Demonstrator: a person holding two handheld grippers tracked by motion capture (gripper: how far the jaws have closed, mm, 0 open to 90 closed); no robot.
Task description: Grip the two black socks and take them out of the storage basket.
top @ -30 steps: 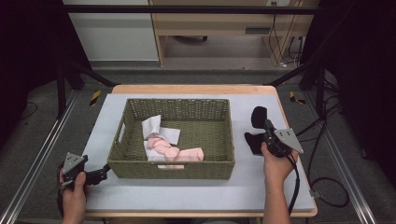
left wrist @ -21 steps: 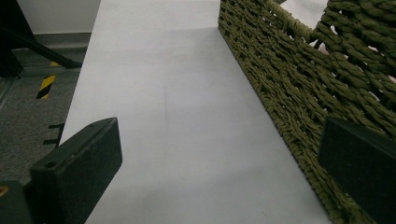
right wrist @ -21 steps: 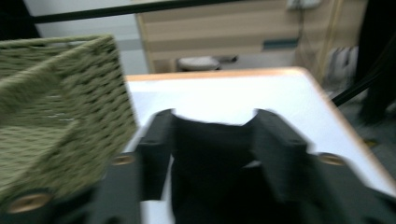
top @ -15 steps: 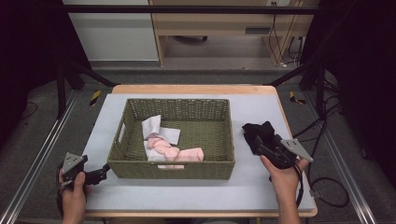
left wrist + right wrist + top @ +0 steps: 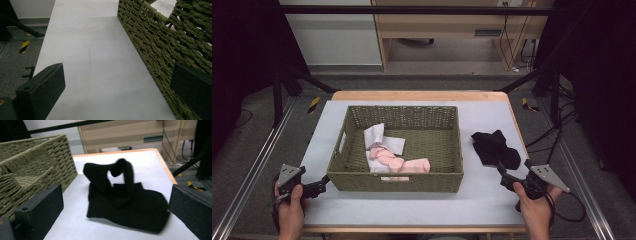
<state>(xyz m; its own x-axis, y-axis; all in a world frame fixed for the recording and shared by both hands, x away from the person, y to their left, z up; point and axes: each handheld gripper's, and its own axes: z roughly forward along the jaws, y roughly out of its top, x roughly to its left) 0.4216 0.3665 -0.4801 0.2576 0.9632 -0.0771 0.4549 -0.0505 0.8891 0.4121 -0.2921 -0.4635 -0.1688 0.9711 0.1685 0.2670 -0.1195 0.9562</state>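
Since a second ago your right hand [image 5: 537,207] has pulled back toward your edge of the table [image 5: 492,200], and the right gripper [image 5: 504,176], whose jaws have just been opening, has let go of the black sock [image 5: 494,149], which now lies crumpled on the grey table surface to the right of the wicker basket [image 5: 397,177], just beyond the gripper's tips and apart from the basket wall. From the high view your right forearm comes in at the bottom right, with the gripper held low and aimed up and to the left at the sock; your left hand [image 5: 289,205] sits at the bottom left corner as before, with the left gripper [image 5: 323,184] pointed at the basket's near left corner. Pink and white socks [image 5: 387,152] lie inside the basket. Through the left gripper view, your jaws stand wide apart with nothing between them, over bare table beside the woven basket wall [image 5: 160,50]. Through the right gripper view, your jaws are spread wide, and the black sock [image 5: 125,202] rests between and ahead of them, one end arched up in a loop, neither pad touching it, with the basket [image 5: 32,167] off to the left.
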